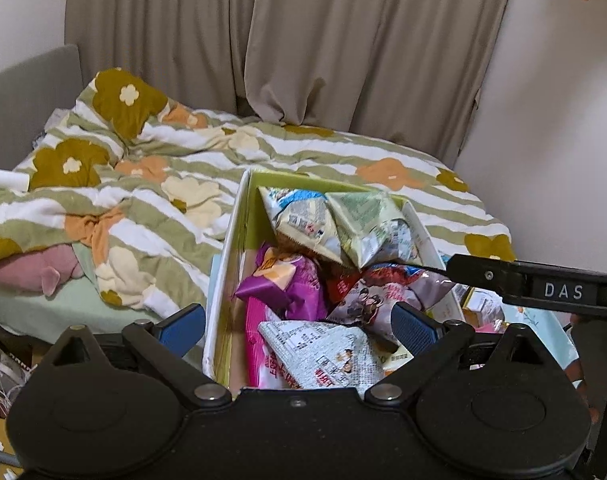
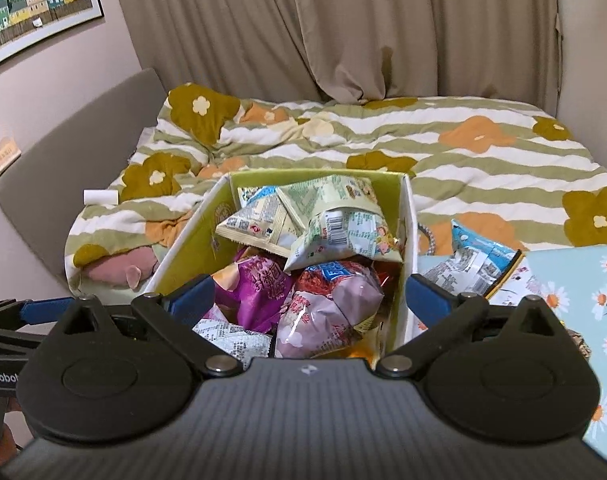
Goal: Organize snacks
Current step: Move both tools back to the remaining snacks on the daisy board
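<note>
Snack packets (image 1: 323, 264) heaped in box (image 1: 239, 216)

Indoor light, soft and even, moderately dim with a warm cast; no source in frame. Curtains (image 1: 303, 40) closed, no daylight bleeding through. Shadows diffuse, deepest inside the box (image 2: 407, 248) between packets. Small glare on the glossy pink packet (image 2: 327, 312). Strong fisheye bowing toward the edges, dark vignette in the corners at 1 and 5 o'clock. Focus acceptable mid-frame, slight softness at the rims.

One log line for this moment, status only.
left gripper open | right gripper open | both above box | blue packet outside
</note>
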Action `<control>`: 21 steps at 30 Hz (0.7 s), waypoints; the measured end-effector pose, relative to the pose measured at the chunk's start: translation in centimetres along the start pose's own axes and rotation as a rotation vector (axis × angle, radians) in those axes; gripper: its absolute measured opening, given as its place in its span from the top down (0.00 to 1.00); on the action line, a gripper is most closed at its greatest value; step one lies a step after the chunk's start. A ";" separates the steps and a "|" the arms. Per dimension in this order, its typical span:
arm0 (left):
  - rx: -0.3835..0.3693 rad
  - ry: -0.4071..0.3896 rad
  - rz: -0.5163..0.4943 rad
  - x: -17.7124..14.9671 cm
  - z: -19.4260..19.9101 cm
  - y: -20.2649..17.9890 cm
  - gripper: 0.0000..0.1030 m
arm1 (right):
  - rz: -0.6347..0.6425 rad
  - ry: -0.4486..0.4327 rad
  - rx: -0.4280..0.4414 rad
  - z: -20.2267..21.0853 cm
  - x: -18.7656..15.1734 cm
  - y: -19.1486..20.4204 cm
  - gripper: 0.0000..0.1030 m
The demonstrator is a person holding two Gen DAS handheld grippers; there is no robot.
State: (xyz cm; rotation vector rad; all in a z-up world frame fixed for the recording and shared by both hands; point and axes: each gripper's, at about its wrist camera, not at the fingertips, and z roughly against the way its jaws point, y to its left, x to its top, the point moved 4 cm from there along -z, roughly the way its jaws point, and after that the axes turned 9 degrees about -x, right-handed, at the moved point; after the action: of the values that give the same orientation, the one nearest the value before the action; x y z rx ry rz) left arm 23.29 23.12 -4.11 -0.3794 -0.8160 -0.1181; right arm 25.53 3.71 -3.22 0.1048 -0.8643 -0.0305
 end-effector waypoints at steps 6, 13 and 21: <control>0.008 -0.062 -0.040 0.1 1.6 -1.5 0.02 | 0.013 -0.030 -0.044 2.5 -0.3 -1.2 0.00; -0.018 -0.099 -0.109 0.2 2.3 -4.9 0.01 | -0.047 -0.089 -0.080 6.1 -0.2 -5.3 0.00; -0.025 -0.133 -0.145 -0.3 1.6 -10.9 0.00 | -0.068 -0.100 -0.110 8.0 -0.6 -12.3 0.00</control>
State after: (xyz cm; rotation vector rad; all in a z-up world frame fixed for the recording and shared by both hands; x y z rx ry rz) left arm 19.30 13.60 -0.21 -0.3546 -0.9740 -0.2404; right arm 19.30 -9.13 0.20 0.0296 -0.9570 -0.1482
